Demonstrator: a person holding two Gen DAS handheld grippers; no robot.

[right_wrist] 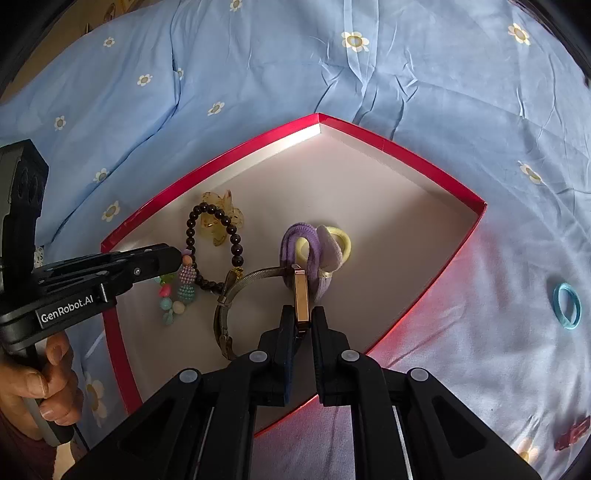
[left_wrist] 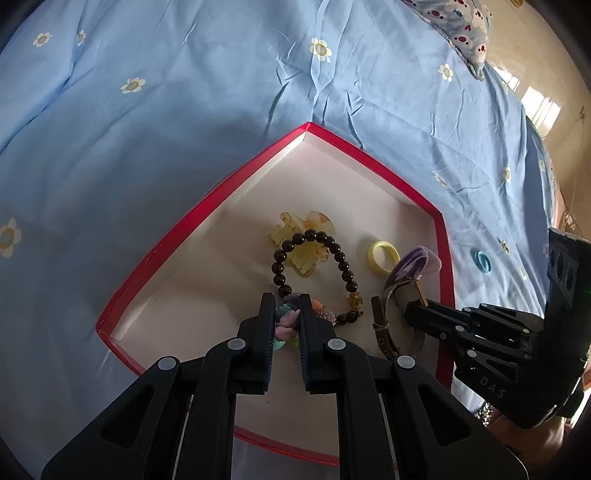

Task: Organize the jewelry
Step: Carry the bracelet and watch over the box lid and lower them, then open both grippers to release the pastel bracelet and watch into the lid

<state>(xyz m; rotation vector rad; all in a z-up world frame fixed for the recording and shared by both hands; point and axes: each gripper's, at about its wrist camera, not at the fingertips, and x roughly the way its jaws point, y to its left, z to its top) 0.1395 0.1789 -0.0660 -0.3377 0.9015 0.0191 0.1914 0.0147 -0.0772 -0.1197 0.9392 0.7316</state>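
Note:
A red-rimmed box (left_wrist: 207, 201) (right_wrist: 406, 151) with a white floor lies on the blue bedspread. My left gripper (left_wrist: 287, 301) (right_wrist: 177, 258) is shut on a colourful bead bracelet (left_wrist: 286, 321) (right_wrist: 184, 286) inside the box. My right gripper (right_wrist: 303, 314) (left_wrist: 413, 310) is shut on the gold case of a wristwatch (right_wrist: 301, 295); its band (left_wrist: 380, 325) (right_wrist: 225, 321) rests on the box floor. In the box also lie a dark bead bracelet (left_wrist: 343, 266) (right_wrist: 236, 247), a yellow hair claw (left_wrist: 295, 225) (right_wrist: 221, 206), a yellow ring (left_wrist: 384, 256) (right_wrist: 343, 240) and a purple scrunchie (left_wrist: 417, 264) (right_wrist: 295, 243).
A blue hair ring (left_wrist: 482, 262) (right_wrist: 567, 306) lies on the bedspread right of the box. A red item (right_wrist: 574, 434) lies at the lower right of the right wrist view. A patterned pillow (left_wrist: 454, 22) is at the far right edge of the bed.

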